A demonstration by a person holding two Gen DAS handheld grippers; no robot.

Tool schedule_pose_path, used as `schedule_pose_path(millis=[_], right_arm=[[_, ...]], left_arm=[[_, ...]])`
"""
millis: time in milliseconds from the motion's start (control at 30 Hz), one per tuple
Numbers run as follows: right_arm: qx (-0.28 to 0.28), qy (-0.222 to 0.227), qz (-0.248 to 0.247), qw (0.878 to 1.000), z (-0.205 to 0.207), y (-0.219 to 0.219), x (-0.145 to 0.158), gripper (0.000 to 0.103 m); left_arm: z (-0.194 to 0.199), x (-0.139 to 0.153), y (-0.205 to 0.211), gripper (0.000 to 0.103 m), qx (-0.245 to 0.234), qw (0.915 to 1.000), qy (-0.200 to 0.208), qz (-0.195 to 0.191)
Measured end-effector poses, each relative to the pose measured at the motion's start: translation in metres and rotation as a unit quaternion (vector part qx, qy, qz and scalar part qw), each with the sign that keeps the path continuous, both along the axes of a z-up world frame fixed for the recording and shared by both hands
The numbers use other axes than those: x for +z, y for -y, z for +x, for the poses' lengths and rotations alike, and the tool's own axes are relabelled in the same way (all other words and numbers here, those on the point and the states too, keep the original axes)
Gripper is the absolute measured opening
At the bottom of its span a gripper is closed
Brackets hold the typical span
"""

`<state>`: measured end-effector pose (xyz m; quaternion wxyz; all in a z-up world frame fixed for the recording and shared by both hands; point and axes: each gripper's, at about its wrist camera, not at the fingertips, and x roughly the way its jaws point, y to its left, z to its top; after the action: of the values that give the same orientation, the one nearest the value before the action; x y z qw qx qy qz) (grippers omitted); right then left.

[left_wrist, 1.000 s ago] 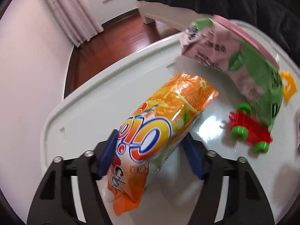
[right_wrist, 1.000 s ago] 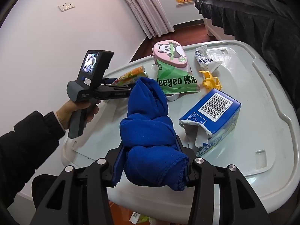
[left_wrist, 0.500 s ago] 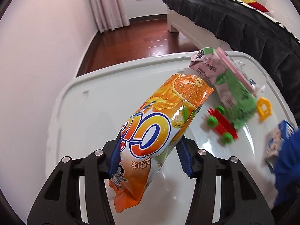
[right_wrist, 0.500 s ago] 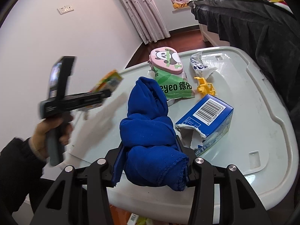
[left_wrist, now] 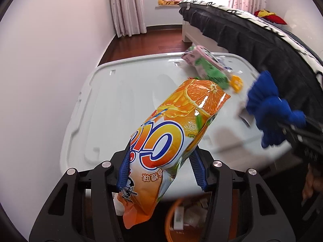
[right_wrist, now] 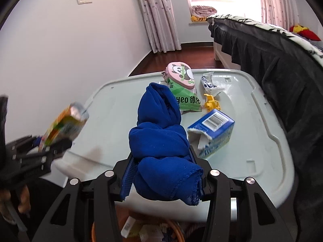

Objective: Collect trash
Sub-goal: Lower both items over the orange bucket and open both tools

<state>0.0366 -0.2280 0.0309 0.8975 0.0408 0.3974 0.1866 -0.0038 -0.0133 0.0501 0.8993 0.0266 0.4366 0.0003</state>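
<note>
Holding orange snack bag (left_wrist: 171, 139) in left gripper (left_wrist: 161, 169), jaws squeezed on its lower half, long side slanting up and away. Bin (left_wrist: 181, 217) sits right below, off table edge (left_wrist: 228, 147). Right gripper (right_wrist: 163, 173) clamps blue cloth (right_wrist: 161, 139), also above bin.

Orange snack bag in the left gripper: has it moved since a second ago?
Yes. The orange snack bag, clamped in the left gripper, has been lifted off the white table and drawn back past its near edge, above the orange bin.
</note>
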Motion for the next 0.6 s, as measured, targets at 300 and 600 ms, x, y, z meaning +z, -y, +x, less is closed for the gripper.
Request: schedule_pose_path(millis=[300, 600], right_arm=[[-0.008, 0.009, -0.022, 1.000, -0.065, 0.005, 0.019, 0.048], [-0.003, -0.014, -0.031, 0.999, -0.137, 0.007, 0.006, 0.048]], left_arm=[[-0.074, -0.011, 0.012, 0.051, -0.017, 0.9998, -0.002, -0.010], [-0.121, -0.048, 0.030, 0.051, -0.050, 0.9970, -0.053, -0.025]])
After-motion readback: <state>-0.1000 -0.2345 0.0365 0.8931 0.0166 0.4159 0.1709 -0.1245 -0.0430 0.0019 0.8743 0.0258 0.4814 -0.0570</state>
